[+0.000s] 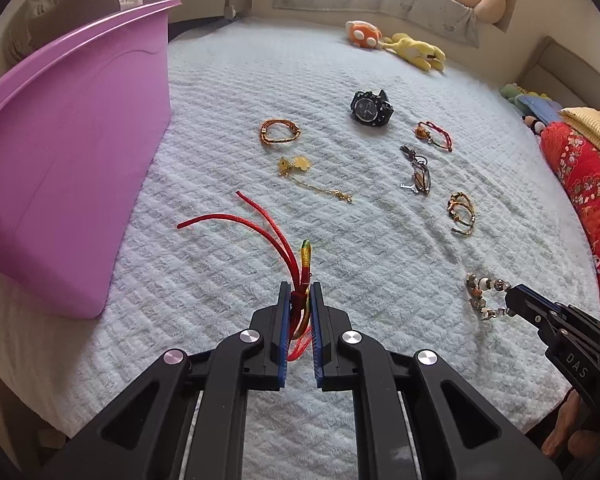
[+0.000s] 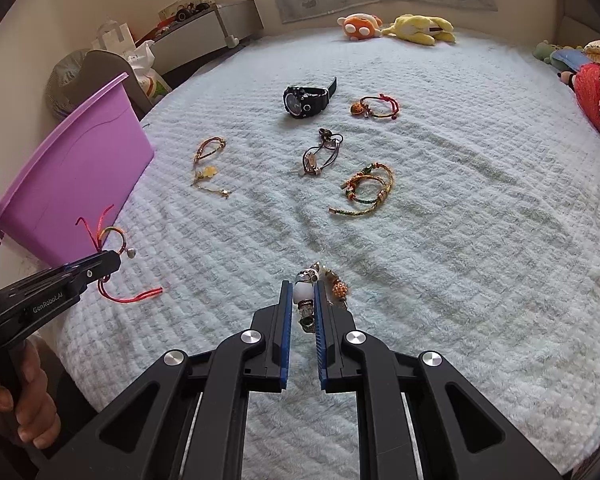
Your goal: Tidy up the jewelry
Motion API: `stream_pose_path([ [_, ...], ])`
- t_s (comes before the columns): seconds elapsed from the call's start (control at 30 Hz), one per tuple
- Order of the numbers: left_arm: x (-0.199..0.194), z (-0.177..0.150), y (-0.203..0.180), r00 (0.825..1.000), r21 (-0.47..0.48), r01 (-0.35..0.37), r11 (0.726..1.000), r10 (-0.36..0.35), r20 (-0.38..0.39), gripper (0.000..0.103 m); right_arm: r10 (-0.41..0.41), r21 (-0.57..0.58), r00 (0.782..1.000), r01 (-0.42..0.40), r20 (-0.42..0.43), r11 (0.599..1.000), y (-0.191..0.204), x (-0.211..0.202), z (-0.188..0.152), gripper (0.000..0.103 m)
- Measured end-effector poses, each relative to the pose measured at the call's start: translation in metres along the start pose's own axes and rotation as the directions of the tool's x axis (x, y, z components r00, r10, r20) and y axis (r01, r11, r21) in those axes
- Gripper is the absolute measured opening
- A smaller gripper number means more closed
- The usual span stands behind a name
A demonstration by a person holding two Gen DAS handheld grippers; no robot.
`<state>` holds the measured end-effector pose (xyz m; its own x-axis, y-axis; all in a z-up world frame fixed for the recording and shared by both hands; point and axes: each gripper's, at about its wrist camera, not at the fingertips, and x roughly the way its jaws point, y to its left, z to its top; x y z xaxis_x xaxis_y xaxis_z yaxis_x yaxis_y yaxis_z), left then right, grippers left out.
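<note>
My left gripper (image 1: 301, 292) is shut on a red and rainbow cord bracelet (image 1: 296, 264), whose red ends trail out over the bed. In the right wrist view the same gripper (image 2: 114, 258) holds that bracelet (image 2: 114, 236) above the bed beside the purple bin (image 2: 80, 184). My right gripper (image 2: 303, 286) is shut on a beaded charm bracelet (image 2: 305, 290) with a white bead between the pads. It shows at the right of the left wrist view (image 1: 508, 292), the beads (image 1: 480, 292) hanging from its tip. The purple bin (image 1: 68, 168) stands at the left.
On the white quilted bed (image 2: 460, 220) lie a black watch (image 2: 306, 100), a braided bracelet (image 2: 210, 148), a gold chain with a charm (image 2: 210, 182), a keyring bunch (image 2: 320, 152), a red cord bracelet (image 2: 376, 106) and woven bracelets (image 2: 366, 192). Plush toys (image 2: 396, 28) sit far back.
</note>
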<state>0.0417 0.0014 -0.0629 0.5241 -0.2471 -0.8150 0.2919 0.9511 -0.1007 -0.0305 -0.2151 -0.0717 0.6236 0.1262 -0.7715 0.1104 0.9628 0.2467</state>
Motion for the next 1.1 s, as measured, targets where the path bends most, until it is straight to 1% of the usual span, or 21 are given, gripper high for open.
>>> stream_pose_path([
  [0.37,-0.049,0.02,0.002,0.997,-0.009,0.03,1.0,-0.03,0.074,0.01,0.031,-0.03,0.997,-0.029,0.067,0.999,0.027,-0.036,0.026,0.01],
  [0.6,-0.091,0.044,0.018,0.988,-0.033,0.004,0.999,0.001,0.152,0.01,0.101,-0.072,0.987,-0.093,0.127,0.993,0.061,-0.06,0.054,0.01],
  [0.7,-0.106,0.054,0.032,0.985,-0.055,-0.022,0.998,0.031,0.17,0.01,0.138,-0.102,0.979,-0.124,0.149,0.987,0.081,-0.067,0.068,0.01],
  [0.87,-0.126,0.07,0.058,0.98,-0.08,-0.05,0.996,0.064,0.19,0.01,0.214,-0.168,0.961,-0.185,0.177,0.968,0.119,-0.074,0.093,0.01],
  [0.97,-0.137,0.079,0.077,0.978,-0.106,-0.06,0.993,0.08,0.194,0.01,0.263,-0.209,0.946,-0.223,0.188,0.952,0.146,-0.076,0.11,0.01],
  [1.1,-0.149,0.089,0.104,0.973,-0.124,-0.098,0.987,0.121,0.197,0.01,0.332,-0.242,0.922,-0.283,0.197,0.928,0.182,-0.077,0.13,0.01],
])
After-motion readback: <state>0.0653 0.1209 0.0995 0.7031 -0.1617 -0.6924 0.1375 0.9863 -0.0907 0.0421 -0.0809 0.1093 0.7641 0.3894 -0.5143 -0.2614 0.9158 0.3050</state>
